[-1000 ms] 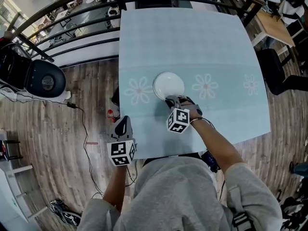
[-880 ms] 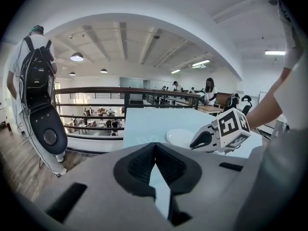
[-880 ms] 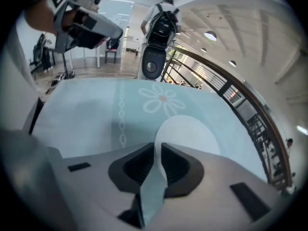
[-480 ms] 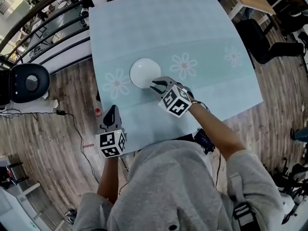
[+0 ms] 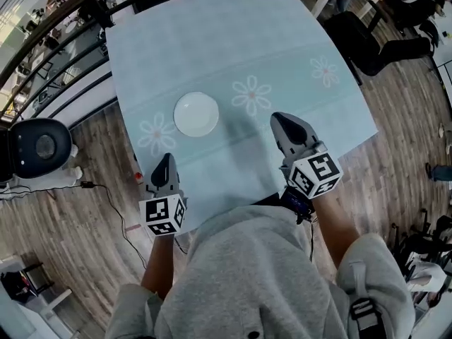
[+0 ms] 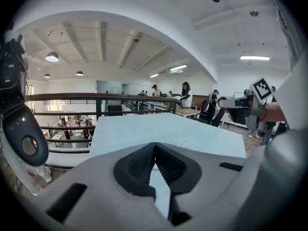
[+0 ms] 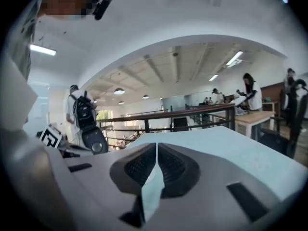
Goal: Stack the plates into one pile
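Observation:
A white plate, single or a low pile I cannot tell, rests on the pale blue flowered tablecloth, left of the middle. My right gripper hovers over the table's near right part, well away from the plate, jaws shut and empty. My left gripper hangs just off the table's near left edge, also shut with nothing in it. In the left gripper view the gripper points level across the table. The right gripper view shows the jaws closed over the table. The plate shows in neither gripper view.
A black round device stands on the wooden floor at the left, with a cable trailing from it. A dark railing runs behind the table. Chairs stand at the far right. People stand in the background.
My right gripper has drawn back from the plate's rim, risen and rolled, now to the right of it. The left gripper shifted a little. The plate stays in place.

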